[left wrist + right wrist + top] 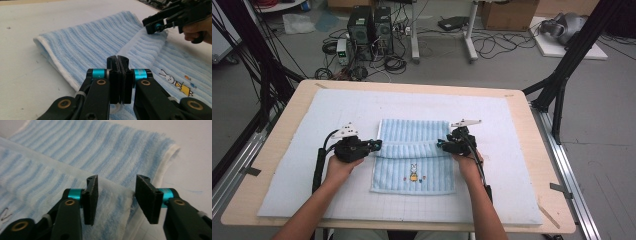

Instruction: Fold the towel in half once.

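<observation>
Blue striped towel (413,150) lay folded on the white mat (302,150) covering the tabletop, far part doubled toward the person. Left claw (117,62) was clamped tight at towel's left edge w/ nothing between the pads; right claw (116,197) stood parted, towel's fold edge loose between pads.

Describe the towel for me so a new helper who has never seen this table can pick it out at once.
On the wooden table lies a pale gridded mat, and the towel sits in the middle of it, between the left gripper and the right gripper. It is light blue with ribbed stripes, its far part folded over. A small embroidered rabbit near its front edge marks it.
</observation>
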